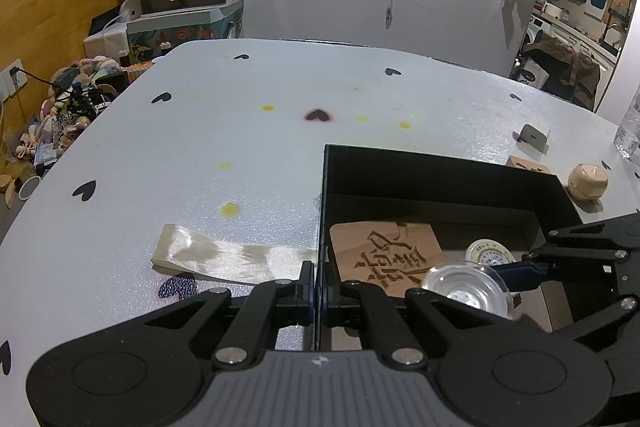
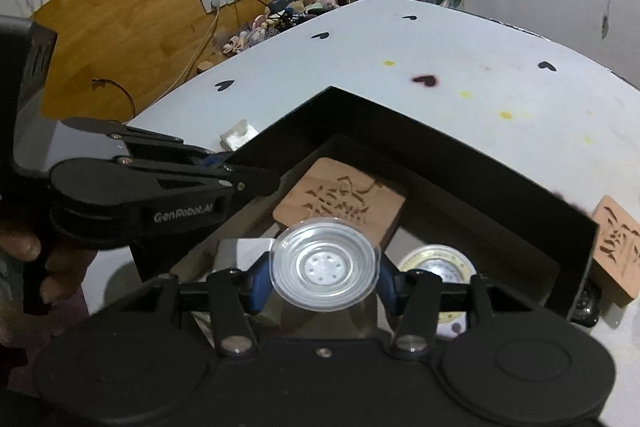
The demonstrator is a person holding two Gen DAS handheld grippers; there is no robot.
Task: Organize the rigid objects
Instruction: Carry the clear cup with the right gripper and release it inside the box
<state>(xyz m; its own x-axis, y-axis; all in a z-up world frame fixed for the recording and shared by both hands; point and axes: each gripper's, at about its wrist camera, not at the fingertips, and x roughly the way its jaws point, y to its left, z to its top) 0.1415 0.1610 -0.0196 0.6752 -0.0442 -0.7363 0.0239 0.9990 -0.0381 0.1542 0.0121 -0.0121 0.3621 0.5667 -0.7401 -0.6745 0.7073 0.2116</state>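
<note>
Clear moulded plastic forms the task item: a round transparent disc-shaped container (image 2: 325, 267) with a white perforated centre. The right gripper (image 2: 325, 277) is clamped on it, 1 blue pad on each side of the rim, and holds it above the open black rectangular cardboard box (image 2: 460, 163).

Handling, as a judgement: the disc looks light, stiff and smooth. A thin clear rim of this kind may slip or crack under excess squeeze. Grip across the full diameter at the rim, as now, not on the face.

Inside the box lie a wooden plaque with carved characters (image 2: 344, 205) and a round tin with a printed cream label (image 2: 438, 265); the label text is too small to read. The carved characters cannot be read with confidence.

The left gripper (image 1: 319, 293) is closed on the near left wall of the box, 1 finger inside and 1 outside, and steadies it. Its body carries the white lettering "GenRobot.AI".

Outside the box, on the white tabletop with black heart marks (image 1: 200, 147), rest a second carved wooden plaque (image 2: 618, 247), a pale horn-like curved strip (image 1: 228, 259), a beige rounded case (image 1: 588, 182) and a small grey block (image 1: 534, 137).
</note>
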